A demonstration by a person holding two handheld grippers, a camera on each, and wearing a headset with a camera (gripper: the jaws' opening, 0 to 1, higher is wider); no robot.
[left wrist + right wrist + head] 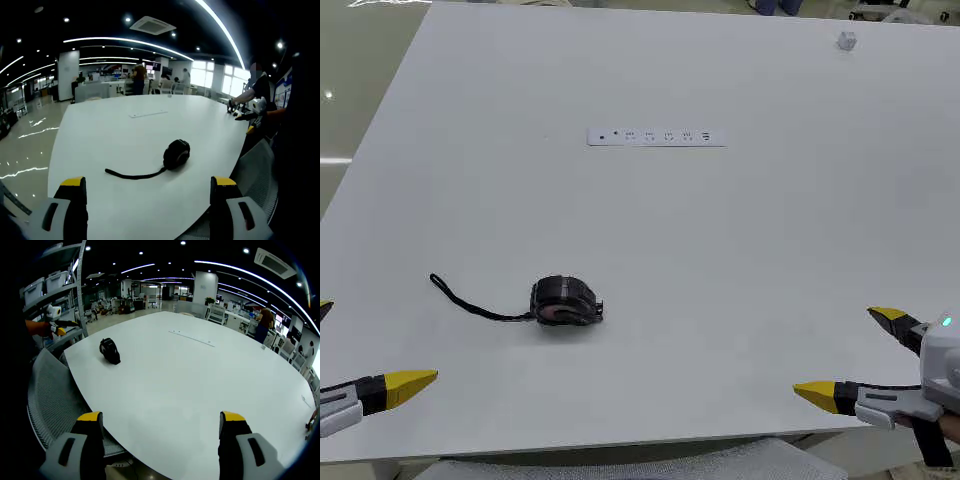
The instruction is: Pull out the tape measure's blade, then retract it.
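Observation:
A black tape measure (565, 301) lies on the white table (740, 250) near its front edge, its wrist strap (470, 302) trailing to the left. Its blade is fully inside the case. My left gripper (360, 350) hovers at the lower left, open, well short of the tape measure (176, 153). At the lower right my right gripper (855, 355) is open too, far from the tape measure (109, 350). Nothing sits between either pair of yellow-tipped fingers.
A white power strip (656, 136) lies flat in the middle of the table. A small white cube (846, 40) rests near the far right edge. A mesh chair back (52, 400) stands at the table's near edge.

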